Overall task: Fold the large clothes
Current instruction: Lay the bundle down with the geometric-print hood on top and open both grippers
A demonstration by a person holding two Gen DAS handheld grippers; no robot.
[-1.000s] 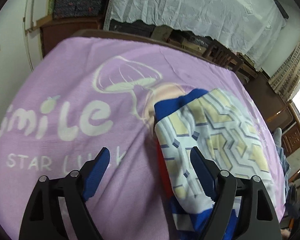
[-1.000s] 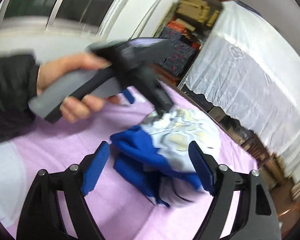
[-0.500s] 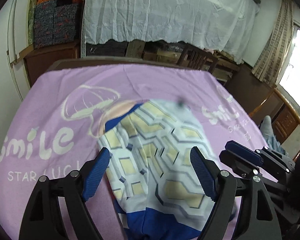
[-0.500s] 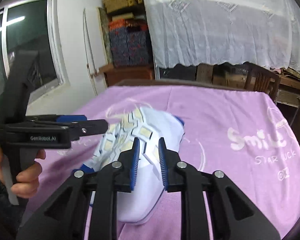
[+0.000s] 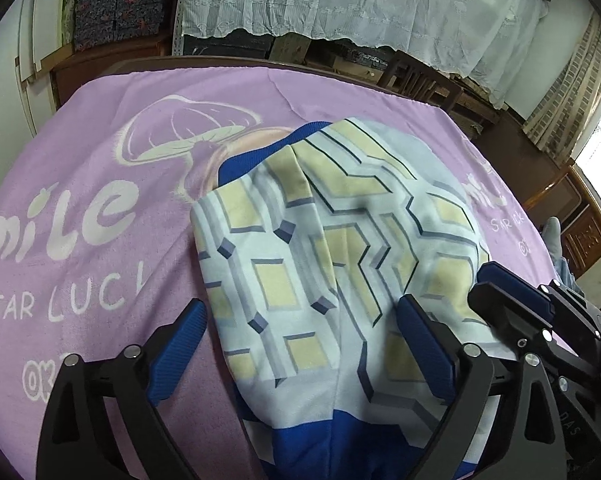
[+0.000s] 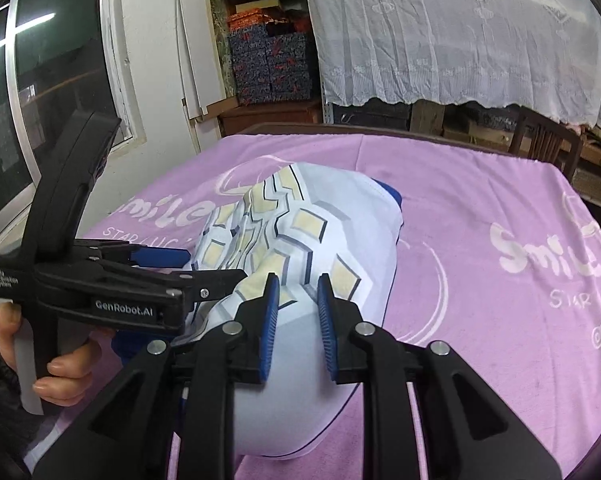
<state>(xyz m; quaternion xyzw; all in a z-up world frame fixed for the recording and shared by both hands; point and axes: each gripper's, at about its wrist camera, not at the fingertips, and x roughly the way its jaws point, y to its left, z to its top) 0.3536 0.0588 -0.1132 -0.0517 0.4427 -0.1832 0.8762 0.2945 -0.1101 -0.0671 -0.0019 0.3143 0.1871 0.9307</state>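
Two tongs work one garment [image 5: 340, 240], a folded white piece with yellow-and-grey geometric print and blue trim, lying near the middle of the purple "Smile" cloth [image 5: 80, 200] that covers the bench. The left tongs [image 5: 300, 344] stand wide apart over the garment's near end, gripping nothing. The right tongs [image 6: 296, 320] are nearly together with a gap showing; whether fabric is pinched between them I cannot tell. To finish this fold well, I would press the bundle flat, square its near edge, and smooth the ridge down the print before letting go.
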